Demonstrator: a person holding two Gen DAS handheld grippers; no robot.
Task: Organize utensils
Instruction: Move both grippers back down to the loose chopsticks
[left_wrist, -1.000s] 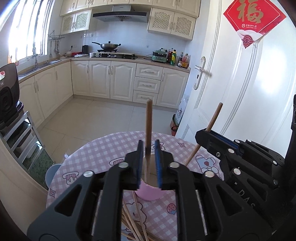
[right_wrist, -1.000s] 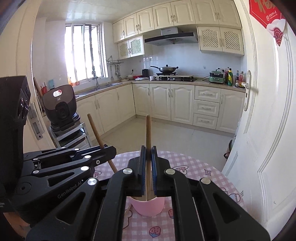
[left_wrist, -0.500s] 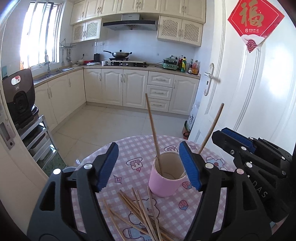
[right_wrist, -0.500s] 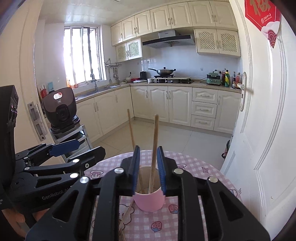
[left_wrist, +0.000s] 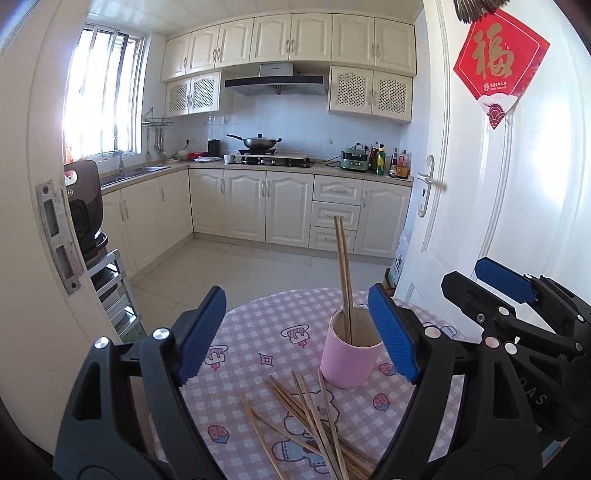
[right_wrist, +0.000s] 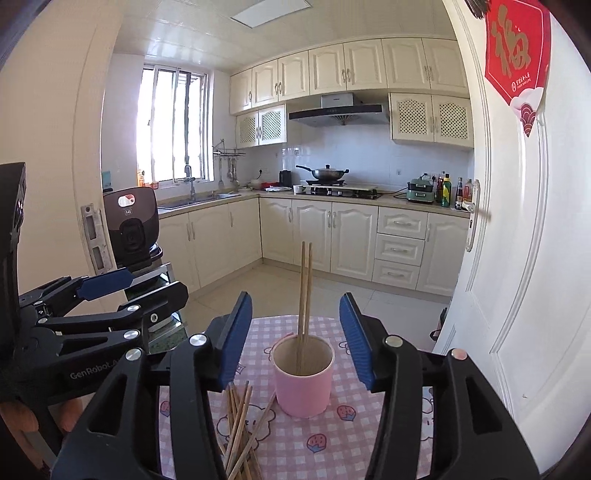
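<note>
A pink cup (left_wrist: 349, 360) (right_wrist: 303, 384) stands on the round checked table (left_wrist: 258, 343). Two wooden chopsticks (left_wrist: 343, 273) (right_wrist: 304, 295) stand in it, leaning together. Several more chopsticks (left_wrist: 314, 417) (right_wrist: 240, 424) lie loose on the table in front of the cup. My left gripper (left_wrist: 295, 336) is open and empty, above the table and short of the cup. My right gripper (right_wrist: 295, 339) is open and empty, its jaws apart on either side of the cup in view. Each gripper shows in the other's view, the right one (left_wrist: 517, 314) and the left one (right_wrist: 92, 302).
A white door (left_wrist: 517, 184) (right_wrist: 517, 258) stands close on the right of the table. A door frame (left_wrist: 37, 221) and a metal rack with a brown appliance (right_wrist: 131, 229) are on the left. Kitchen cabinets and floor lie beyond.
Both grippers were shut on a chopstick each over the cup. They have opened, the chopsticks dropped into the cup, and both grippers have pulled back and up.
</note>
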